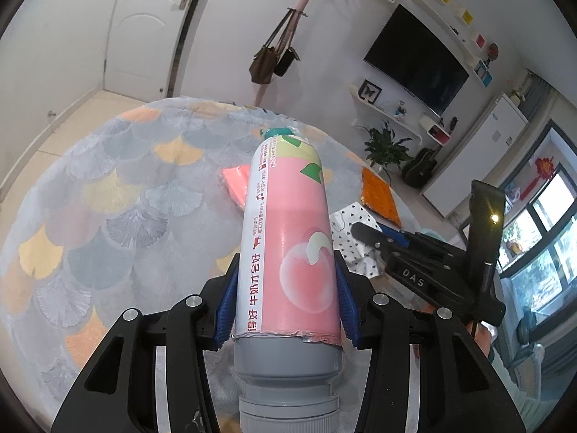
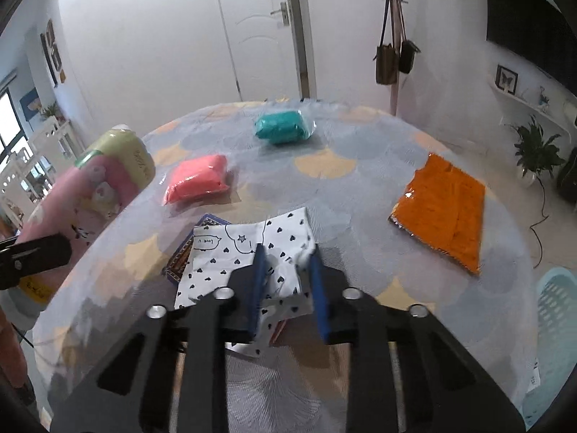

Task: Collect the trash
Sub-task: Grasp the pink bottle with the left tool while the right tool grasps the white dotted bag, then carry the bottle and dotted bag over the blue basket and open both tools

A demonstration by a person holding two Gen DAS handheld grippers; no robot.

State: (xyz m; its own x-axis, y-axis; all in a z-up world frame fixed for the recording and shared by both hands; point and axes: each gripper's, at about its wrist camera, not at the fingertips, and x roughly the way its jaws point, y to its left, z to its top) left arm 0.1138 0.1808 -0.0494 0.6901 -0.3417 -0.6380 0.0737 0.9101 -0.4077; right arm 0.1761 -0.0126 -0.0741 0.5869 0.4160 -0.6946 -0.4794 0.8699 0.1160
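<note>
jaws clamp pink bottle (image 1: 288, 245) — capped | basket (image 2: 557, 310) — contents unseen

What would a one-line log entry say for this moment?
left gripper: holding pink bottle | right gripper: pinching heart-print wrapper | table: three packets left

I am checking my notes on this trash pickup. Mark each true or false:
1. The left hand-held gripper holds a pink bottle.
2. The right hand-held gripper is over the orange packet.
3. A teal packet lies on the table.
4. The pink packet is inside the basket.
1. True: the left hand-held gripper is clamped on the pink bottle.
2. False: the right hand-held gripper is at the white heart-print wrapper; the orange packet lies apart.
3. True: teal packet.
4. False: the pink packet lies on the table.
</note>
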